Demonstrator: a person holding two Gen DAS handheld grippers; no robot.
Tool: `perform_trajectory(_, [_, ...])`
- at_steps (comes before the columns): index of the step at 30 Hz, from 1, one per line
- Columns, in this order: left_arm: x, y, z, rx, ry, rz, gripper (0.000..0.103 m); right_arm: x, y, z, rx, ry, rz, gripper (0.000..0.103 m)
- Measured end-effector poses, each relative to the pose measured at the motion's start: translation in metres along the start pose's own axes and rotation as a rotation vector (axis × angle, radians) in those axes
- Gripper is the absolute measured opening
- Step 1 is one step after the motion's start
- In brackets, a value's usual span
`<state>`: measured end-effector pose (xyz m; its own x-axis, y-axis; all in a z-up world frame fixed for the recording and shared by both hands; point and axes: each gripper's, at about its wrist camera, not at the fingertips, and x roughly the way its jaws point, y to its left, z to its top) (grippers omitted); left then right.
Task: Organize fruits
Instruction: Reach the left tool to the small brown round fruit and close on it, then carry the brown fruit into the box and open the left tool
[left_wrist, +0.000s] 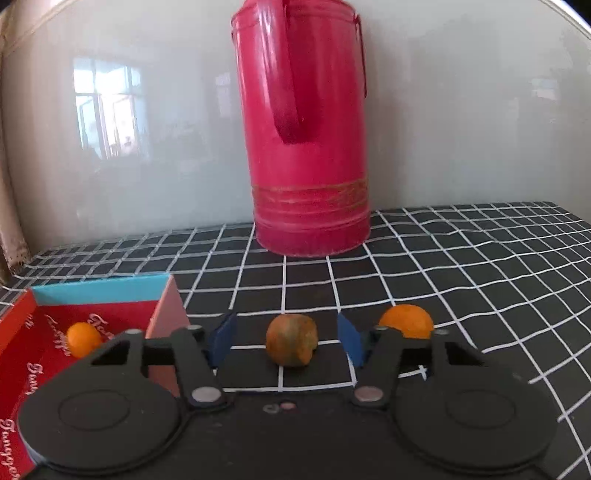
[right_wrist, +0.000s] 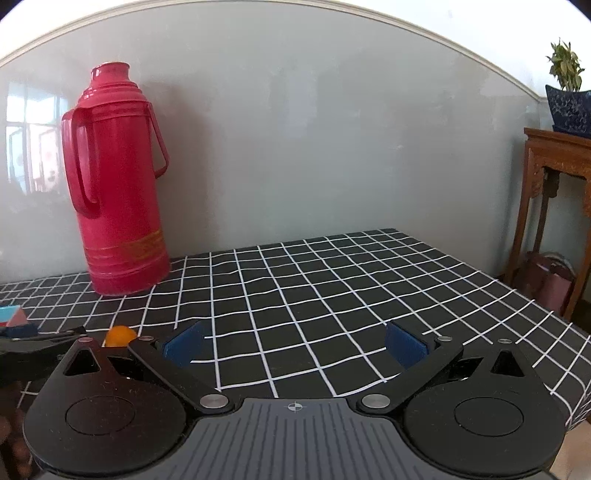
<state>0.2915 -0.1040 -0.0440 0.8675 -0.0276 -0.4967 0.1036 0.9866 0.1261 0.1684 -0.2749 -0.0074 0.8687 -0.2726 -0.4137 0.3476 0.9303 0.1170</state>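
Note:
In the left wrist view my left gripper (left_wrist: 286, 338) is open, its blue pads on either side of a greenish-orange fruit (left_wrist: 291, 345) that sits on the checked cloth. A bright orange fruit (left_wrist: 406, 320) lies just right of the right finger. Another small orange fruit (left_wrist: 83, 339) lies inside the red box (left_wrist: 22, 325) at the left. In the right wrist view my right gripper (right_wrist: 295, 345) is open and empty above bare cloth; an orange fruit (right_wrist: 120, 336) shows at its left, beside part of the left gripper (right_wrist: 37, 345).
A tall red thermos (left_wrist: 306, 147) stands at the back of the table against the pale wall, also in the right wrist view (right_wrist: 118, 192). The table's right edge (right_wrist: 554, 317) drops off toward a wooden stand (right_wrist: 554, 206) with a potted plant (right_wrist: 567, 99).

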Motion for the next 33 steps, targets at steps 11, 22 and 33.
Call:
perform_trajectory(11, [-0.003, 0.0, -0.001, -0.01, -0.034, -0.012, 0.014, 0.0, 0.004, 0.002, 0.01, -0.018, 0.011, 0.103])
perform_trajectory(22, [-0.078, 0.047, 0.006, -0.106, -0.143, 0.117, 0.014, -0.003, 0.018, 0.0, 0.013, -0.013, 0.062, 0.103])
perform_trajectory(33, [-0.098, 0.137, -0.022, -0.27, 0.039, 0.274, 0.022, -0.007, 0.075, -0.01, -0.08, -0.003, 0.172, 0.103])
